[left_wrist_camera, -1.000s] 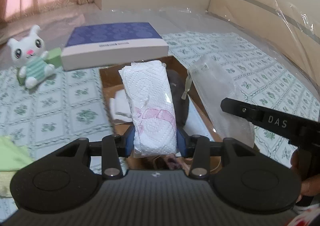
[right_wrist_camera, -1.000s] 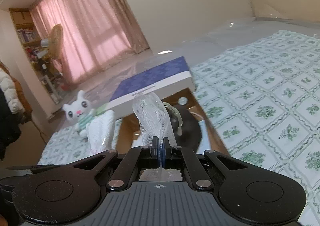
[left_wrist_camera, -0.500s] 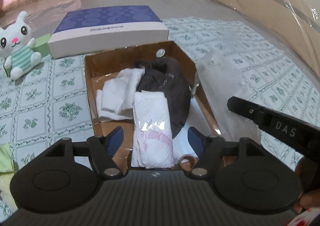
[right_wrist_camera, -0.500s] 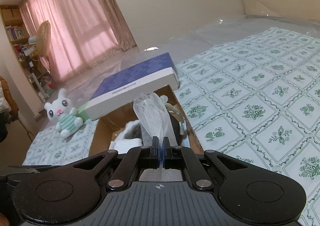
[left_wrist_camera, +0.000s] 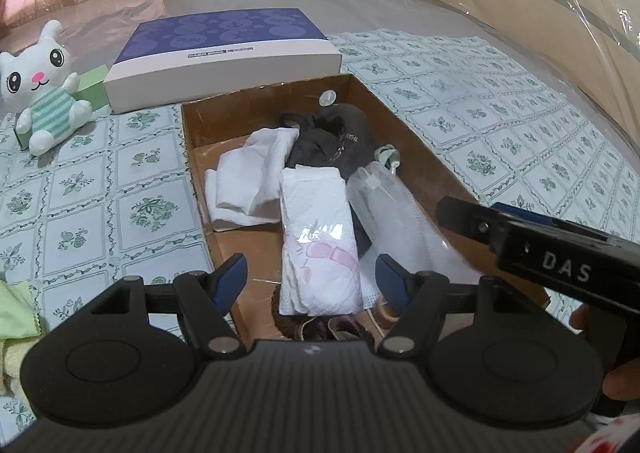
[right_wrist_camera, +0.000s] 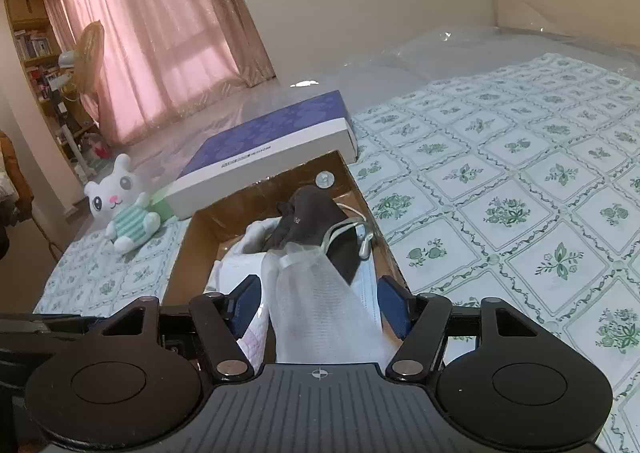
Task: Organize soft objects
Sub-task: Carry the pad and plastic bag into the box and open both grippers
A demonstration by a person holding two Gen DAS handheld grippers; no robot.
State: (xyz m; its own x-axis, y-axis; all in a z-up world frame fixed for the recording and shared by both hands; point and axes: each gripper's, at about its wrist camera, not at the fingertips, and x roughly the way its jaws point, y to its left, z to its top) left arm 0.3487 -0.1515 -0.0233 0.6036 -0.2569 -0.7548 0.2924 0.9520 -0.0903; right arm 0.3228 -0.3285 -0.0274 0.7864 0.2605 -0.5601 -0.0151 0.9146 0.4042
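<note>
An open cardboard box [left_wrist_camera: 264,101] [right_wrist_camera: 188,253] on the patterned bed sheet holds soft items. In it a white tissue pack [left_wrist_camera: 316,237] lies free between the wide-apart fingers of my left gripper [left_wrist_camera: 311,277], which is open. A white mesh bag [left_wrist_camera: 396,213] [right_wrist_camera: 320,293] rests beside the pack. My right gripper [right_wrist_camera: 320,295] is above it with its jaws opening, and the pads do not press the bag. A dark grey cloth item [left_wrist_camera: 332,141] [right_wrist_camera: 316,209] and a white cloth [left_wrist_camera: 248,177] lie further back in the box.
A blue-topped flat box [left_wrist_camera: 224,41] [right_wrist_camera: 272,145] lies behind the cardboard box. A white plush bunny [left_wrist_camera: 40,93] [right_wrist_camera: 124,205] sits to the left. A green cloth [left_wrist_camera: 16,313] lies at the near left. A plastic-wrapped headboard stands at the right.
The left gripper opened and the tissue pack dropped into the box. The right gripper, shut on the mesh bag before, has opened and the bag has settled in the box. Both grippers sank.
</note>
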